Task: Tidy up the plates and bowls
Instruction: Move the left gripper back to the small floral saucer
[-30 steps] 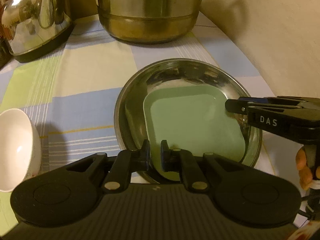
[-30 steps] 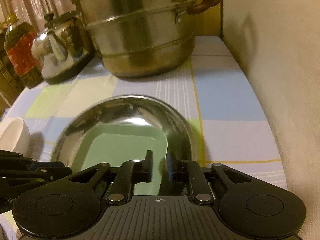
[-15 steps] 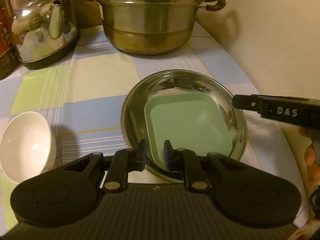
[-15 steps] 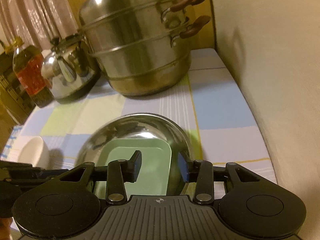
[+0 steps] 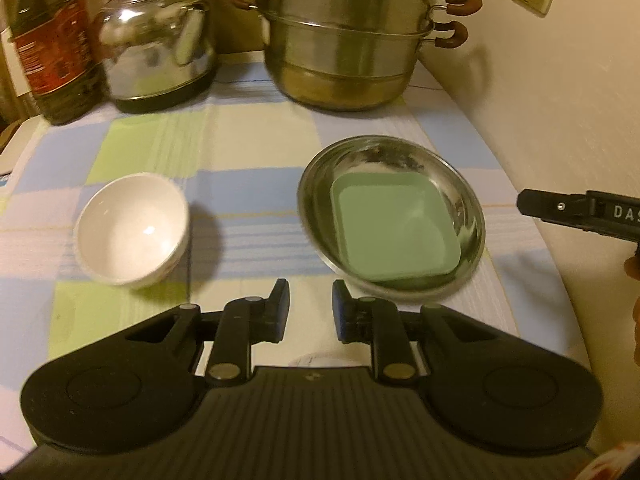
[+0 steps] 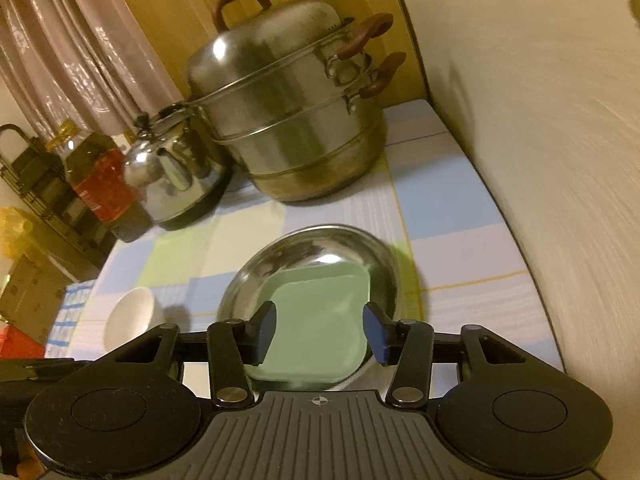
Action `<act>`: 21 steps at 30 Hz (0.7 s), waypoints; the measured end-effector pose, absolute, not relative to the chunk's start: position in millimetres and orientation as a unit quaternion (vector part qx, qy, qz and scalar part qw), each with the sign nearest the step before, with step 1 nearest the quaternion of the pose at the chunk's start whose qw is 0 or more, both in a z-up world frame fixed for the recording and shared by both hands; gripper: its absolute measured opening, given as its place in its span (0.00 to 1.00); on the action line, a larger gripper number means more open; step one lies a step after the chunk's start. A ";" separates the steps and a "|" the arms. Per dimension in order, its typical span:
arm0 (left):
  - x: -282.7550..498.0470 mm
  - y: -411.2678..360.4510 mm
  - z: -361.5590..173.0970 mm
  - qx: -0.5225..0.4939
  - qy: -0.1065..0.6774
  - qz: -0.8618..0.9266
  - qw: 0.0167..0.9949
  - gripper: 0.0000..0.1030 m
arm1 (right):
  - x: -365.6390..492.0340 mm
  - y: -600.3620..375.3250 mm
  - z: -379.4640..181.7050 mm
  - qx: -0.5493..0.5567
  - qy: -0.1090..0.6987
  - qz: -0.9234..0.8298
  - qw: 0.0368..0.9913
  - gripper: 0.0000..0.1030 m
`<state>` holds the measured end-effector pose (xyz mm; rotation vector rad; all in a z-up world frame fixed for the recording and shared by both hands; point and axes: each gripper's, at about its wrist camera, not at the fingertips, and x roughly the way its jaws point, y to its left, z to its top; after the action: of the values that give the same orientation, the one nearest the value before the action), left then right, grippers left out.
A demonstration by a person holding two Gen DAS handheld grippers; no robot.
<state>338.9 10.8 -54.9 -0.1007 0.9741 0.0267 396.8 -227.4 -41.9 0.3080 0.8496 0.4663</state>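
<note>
Both grippers, left (image 5: 310,310) and right (image 6: 319,334), are opening, empty; green plate (image 5: 394,228) sits crooked in the steel bowl (image 5: 320,184), so stacking the white bowl (image 5: 130,228) from mid-left might wobble.

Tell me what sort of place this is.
Probably a home kitchen or dining corner: a tiered steel steamer pot, a metal kettle and a bottle of cooking oil stand on a checked tablecloth by a wall.

both wrist views look steeply down along their fingers toward the counter's (image 5: 256,128) back edge, from close above its near part. both share the steel bowl (image 5: 472,216) (image 6: 304,244), steamer pot (image 5: 344,52) (image 6: 296,120) and kettle (image 5: 156,44) (image 6: 176,168).
</note>
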 end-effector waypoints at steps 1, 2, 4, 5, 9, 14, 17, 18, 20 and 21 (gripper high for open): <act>332.6 12.1 -52.6 -0.050 0.468 0.015 0.882 0.19 | 392.9 -228.0 -40.5 0.148 0.407 0.225 0.873 0.50; 326.5 13.3 -50.6 -0.051 0.468 0.017 0.882 0.19 | 387.7 -228.0 -38.3 0.148 0.407 0.227 0.872 0.51; 315.3 15.4 -47.6 -0.054 0.469 0.022 0.881 0.19 | 379.3 -227.9 -36.8 0.149 0.409 0.232 0.870 0.52; 309.9 16.3 -46.7 -0.055 0.470 0.025 0.881 0.19 | 375.5 -228.0 -36.6 0.149 0.411 0.235 0.868 0.54; 284.7 18.0 -43.8 -0.063 0.471 0.034 0.879 0.19 | 357.7 -225.4 -34.4 0.143 0.408 0.247 0.867 0.58; 258.1 20.7 -43.5 -0.074 0.475 0.047 0.875 0.19 | 340.0 -217.4 -34.3 0.123 0.414 0.269 0.861 0.61; 246.1 21.8 -44.2 -0.078 0.478 0.053 0.873 0.19 | 331.1 -209.8 -37.1 0.103 0.426 0.277 0.855 0.61; 242.7 22.1 -44.6 -0.079 0.479 0.055 0.872 0.19 | 328.2 -207.0 -37.8 0.096 0.429 0.280 0.853 0.61; 237.0 22.8 -45.2 -0.082 0.481 0.058 0.871 0.19 | 322.9 -202.5 -40.0 0.085 0.434 0.284 0.850 0.61; 233.9 22.8 -45.5 -0.083 0.482 0.059 0.870 0.19 | 320.9 -200.7 -41.4 0.084 0.439 0.287 0.847 0.61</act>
<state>233.9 22.8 -45.5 -0.1736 1.0078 0.1237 320.9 -200.7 -41.4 0.1761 0.9265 0.6046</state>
